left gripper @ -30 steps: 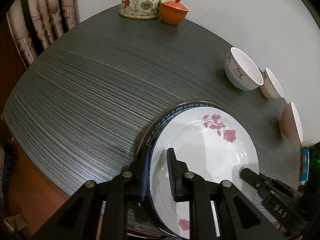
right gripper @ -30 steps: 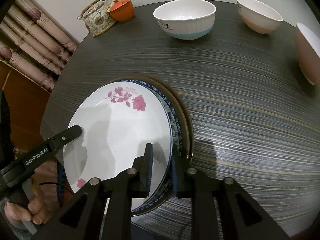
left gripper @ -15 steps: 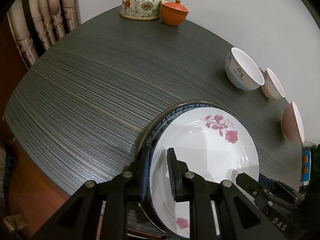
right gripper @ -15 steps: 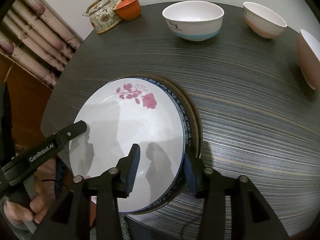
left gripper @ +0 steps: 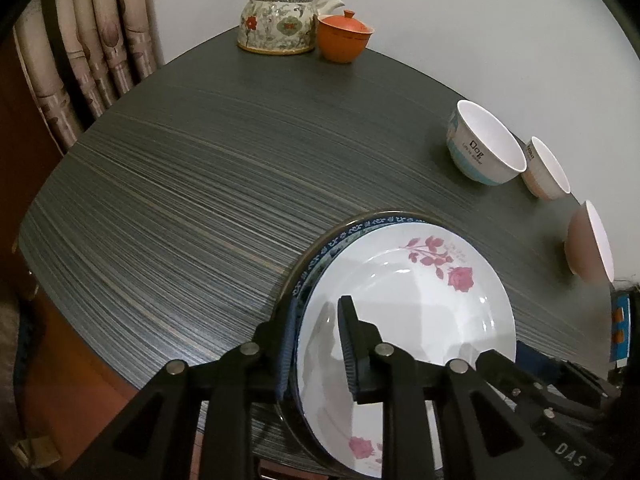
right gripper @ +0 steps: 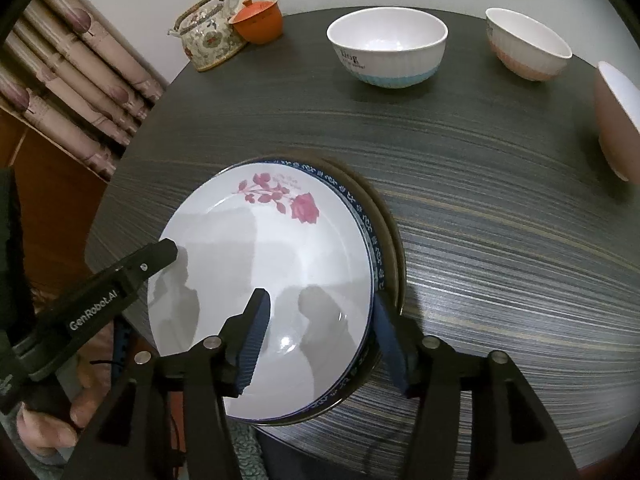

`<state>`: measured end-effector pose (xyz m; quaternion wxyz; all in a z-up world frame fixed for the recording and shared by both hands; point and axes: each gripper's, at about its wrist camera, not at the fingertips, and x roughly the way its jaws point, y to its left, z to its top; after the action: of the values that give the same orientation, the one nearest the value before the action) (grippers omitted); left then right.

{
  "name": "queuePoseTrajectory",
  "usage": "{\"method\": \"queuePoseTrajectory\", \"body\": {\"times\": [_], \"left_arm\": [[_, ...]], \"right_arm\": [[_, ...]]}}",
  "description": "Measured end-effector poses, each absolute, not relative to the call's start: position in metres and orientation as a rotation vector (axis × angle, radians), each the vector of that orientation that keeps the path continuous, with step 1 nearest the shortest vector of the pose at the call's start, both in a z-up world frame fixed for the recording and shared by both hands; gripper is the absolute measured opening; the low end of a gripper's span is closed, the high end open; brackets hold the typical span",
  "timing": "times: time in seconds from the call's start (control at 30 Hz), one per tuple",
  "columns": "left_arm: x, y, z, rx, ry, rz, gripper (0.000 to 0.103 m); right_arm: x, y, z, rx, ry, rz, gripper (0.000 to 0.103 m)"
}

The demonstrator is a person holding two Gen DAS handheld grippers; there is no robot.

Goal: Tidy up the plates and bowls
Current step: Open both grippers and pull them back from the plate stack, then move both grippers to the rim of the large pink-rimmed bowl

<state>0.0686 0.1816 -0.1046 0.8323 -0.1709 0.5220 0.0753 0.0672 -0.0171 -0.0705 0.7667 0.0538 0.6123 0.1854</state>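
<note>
A white plate with pink roses lies on top of a blue-patterned plate and a dark plate, near the table's front edge. My left gripper is shut on the stack's left rim, one finger outside and one on the white plate; its upper finger shows in the right wrist view. My right gripper stands open, its fingers astride the stack's right rim without touching it. Three bowls stand at the back right: blue-based, pink-based and brownish-pink.
A flowered teapot and an orange lidded cup stand at the far edge by the wall. Curtains hang to the left. The dark striped table spreads between stack and teapot. A person's hand holds the left gripper.
My right gripper has opened and let go of the stack's right rim, drawing back slightly. The left gripper keeps its hold and the plates stay in place.
</note>
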Motion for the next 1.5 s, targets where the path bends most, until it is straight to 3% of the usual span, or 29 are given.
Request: {"method": "queuePoseTrajectory", "body": {"times": [0.77, 1.1, 1.3, 1.5], "left_arm": [[0.065, 0.164, -0.089, -0.219, 1.020, 0.212, 0.026], [0.062, 0.156, -0.086, -0.198, 1.007, 0.205, 0.036], [0.062, 0.153, -0.085, -0.213, 1.006, 0.202, 0.055], [0.064, 0.149, -0.091, -0.218, 1.034, 0.192, 0.058]], "right_arm": [[0.041, -0.081, -0.050, 0.182, 1.212, 0.278, 0.054], [0.028, -0.131, -0.035, 0.235, 1.191, 0.162, 0.060], [0.029, -0.156, -0.033, 0.266, 1.193, 0.111, 0.064], [0.035, -0.194, -0.038, 0.346, 1.207, 0.039, 0.064]]}}
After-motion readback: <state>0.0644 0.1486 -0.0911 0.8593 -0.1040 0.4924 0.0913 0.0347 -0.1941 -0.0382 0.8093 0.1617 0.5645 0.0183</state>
